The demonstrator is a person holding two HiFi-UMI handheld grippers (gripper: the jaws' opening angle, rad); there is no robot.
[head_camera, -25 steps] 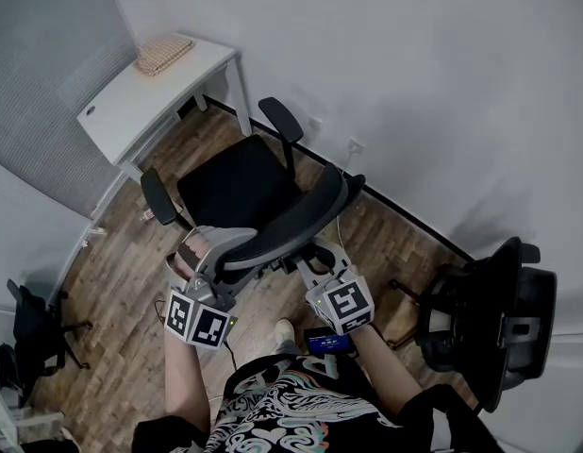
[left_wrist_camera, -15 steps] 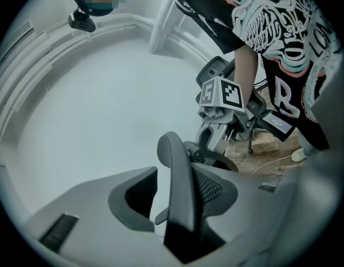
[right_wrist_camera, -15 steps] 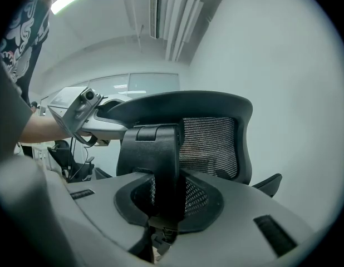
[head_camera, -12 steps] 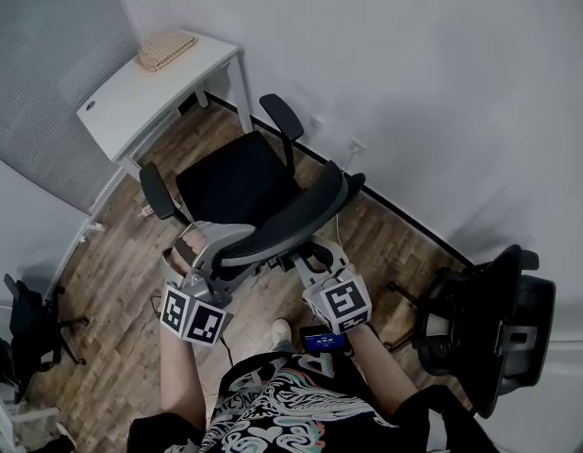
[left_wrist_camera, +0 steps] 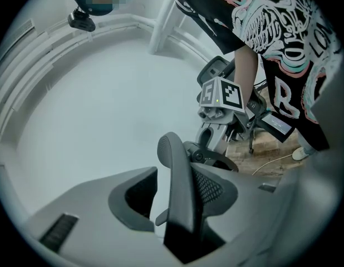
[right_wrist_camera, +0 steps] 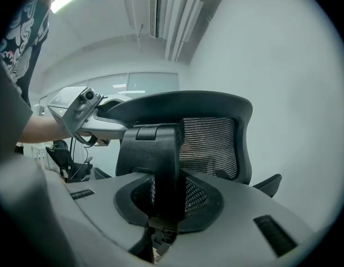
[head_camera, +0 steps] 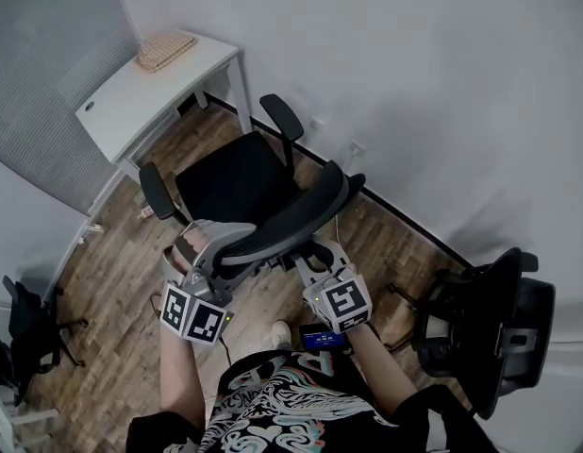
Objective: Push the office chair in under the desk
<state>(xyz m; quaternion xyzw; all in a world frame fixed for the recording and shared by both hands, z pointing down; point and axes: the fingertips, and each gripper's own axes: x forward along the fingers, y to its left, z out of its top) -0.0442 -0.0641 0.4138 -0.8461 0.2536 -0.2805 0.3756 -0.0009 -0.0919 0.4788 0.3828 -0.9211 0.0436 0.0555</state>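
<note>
The office chair [head_camera: 233, 179], with a black seat and a grey mesh backrest [head_camera: 290, 217], stands on the wood floor and faces the white desk [head_camera: 145, 97] at the upper left, a short gap away. My left gripper [head_camera: 208, 245] is shut on the backrest's left rim [left_wrist_camera: 179, 193]. My right gripper [head_camera: 315, 256] is shut on the black upright bracket [right_wrist_camera: 159, 166] behind the backrest. The left gripper view shows its own jaws [left_wrist_camera: 180, 207] around the rim, with the right gripper [left_wrist_camera: 221, 96] beyond. The right gripper view has its jaws [right_wrist_camera: 161, 202] around the bracket.
A woven mat [head_camera: 165, 49] lies on the desk's far end. A second black chair [head_camera: 490, 314] stands at the right by the wall. A grey partition [head_camera: 46, 83] flanks the desk, and a dark stand [head_camera: 27, 324] sits at lower left. A white cable [head_camera: 341, 217] trails on the floor.
</note>
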